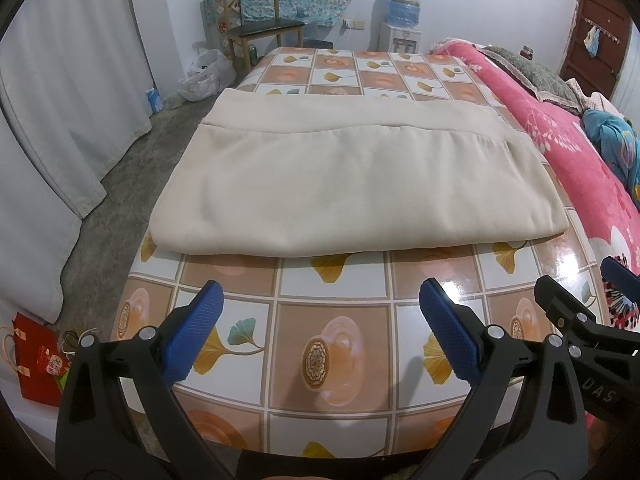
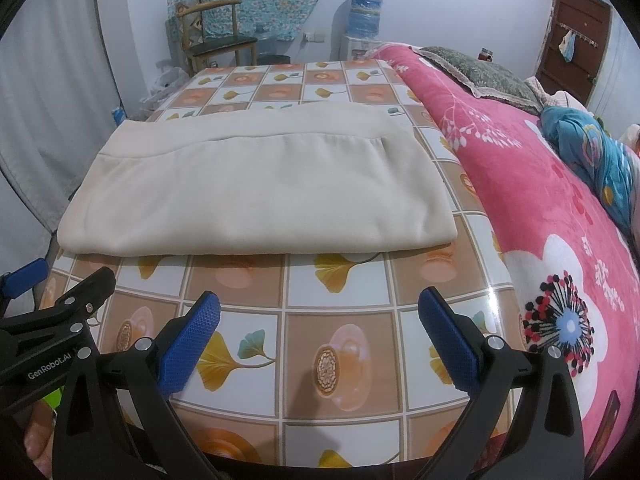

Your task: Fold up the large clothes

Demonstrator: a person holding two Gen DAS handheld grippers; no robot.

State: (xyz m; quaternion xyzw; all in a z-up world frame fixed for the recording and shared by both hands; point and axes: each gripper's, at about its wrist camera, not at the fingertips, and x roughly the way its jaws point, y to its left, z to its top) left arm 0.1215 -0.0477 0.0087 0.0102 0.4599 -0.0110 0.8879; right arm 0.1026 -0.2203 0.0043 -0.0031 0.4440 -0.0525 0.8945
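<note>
A large cream garment (image 1: 344, 176) lies folded into a flat rectangle on the table with the tile-and-leaf patterned cover (image 1: 332, 292); in the right wrist view the same cream garment (image 2: 256, 188) sits left of centre. My left gripper (image 1: 320, 300) hovers open over the table's near part, short of the garment's front fold, nothing between its blue pads (image 1: 200, 328). My right gripper (image 2: 320, 308) is likewise open and empty, just before the garment's front edge. Each gripper shows at the other view's side edge.
A bed with a pink floral blanket (image 2: 560, 216) runs along the table's right side, with a blue bundle of cloth (image 2: 588, 152) on it. White curtains (image 1: 60, 120) hang at left. A wooden chair (image 1: 256, 24) and a water dispenser (image 1: 404, 16) stand behind. A red bag (image 1: 36, 360) lies on the floor.
</note>
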